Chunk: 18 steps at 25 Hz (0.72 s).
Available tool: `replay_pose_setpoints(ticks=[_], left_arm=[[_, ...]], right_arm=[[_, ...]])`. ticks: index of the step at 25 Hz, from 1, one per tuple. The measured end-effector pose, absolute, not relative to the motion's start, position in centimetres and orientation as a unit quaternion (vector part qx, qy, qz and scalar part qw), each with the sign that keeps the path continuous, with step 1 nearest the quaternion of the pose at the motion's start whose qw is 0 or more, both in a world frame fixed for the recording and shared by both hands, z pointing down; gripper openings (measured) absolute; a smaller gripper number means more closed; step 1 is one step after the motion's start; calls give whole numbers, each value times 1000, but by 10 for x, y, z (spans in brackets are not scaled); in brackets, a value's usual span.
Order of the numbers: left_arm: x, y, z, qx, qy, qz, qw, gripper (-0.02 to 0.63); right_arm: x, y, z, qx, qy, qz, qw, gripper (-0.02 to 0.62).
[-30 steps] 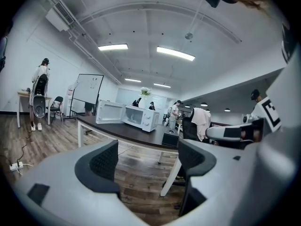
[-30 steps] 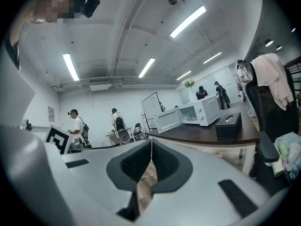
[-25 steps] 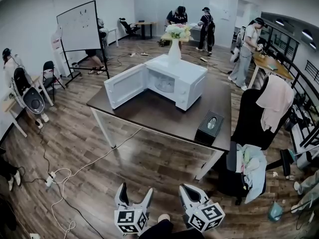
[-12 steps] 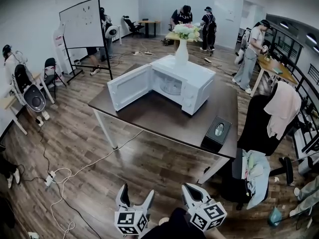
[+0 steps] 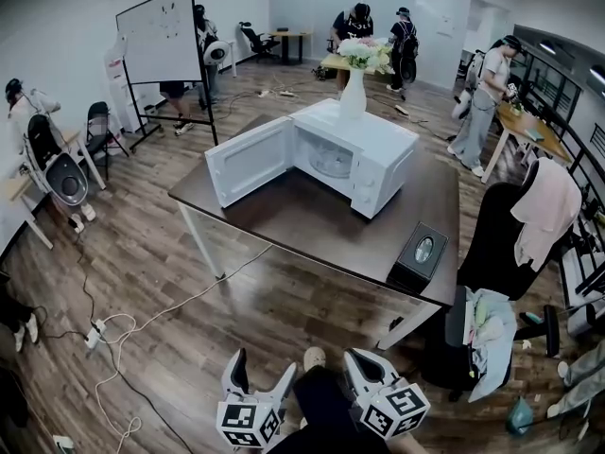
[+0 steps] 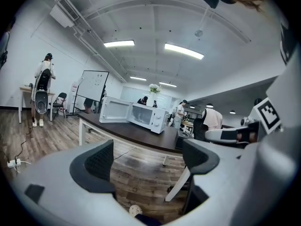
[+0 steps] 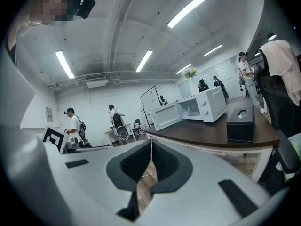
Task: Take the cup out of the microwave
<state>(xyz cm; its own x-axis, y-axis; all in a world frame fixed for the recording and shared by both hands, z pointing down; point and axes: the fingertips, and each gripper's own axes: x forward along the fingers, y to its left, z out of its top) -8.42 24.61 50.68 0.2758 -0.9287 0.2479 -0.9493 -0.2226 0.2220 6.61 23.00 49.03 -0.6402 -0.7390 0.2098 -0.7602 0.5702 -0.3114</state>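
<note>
Risks, left to right: loose cable (image 5: pixel 161 312) on the floor may catch a foot on approach. Left gripper (image 5: pixel 257 375), jaws spread and empty, could knock the open door (image 5: pixel 248 162). Jolting the microwave (image 5: pixel 373 149) could topple the vase (image 5: pixel 353 93) on top. Cup (image 5: pixel 331 162) apparently inside the cavity, dim. Right gripper (image 5: pixel 365 365) clenched on nothing. Dark table (image 5: pixel 302 218), well apart from the 2 grippers. Wood floor, busy office.
</note>
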Motion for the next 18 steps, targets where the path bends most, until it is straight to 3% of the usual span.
replay_pose_setpoints(ticks=[18], left_arm=[[-90,92,496,789,-592,42,158,436]], right_arm=[[55,78,485,419,-886,195,25,-5]])
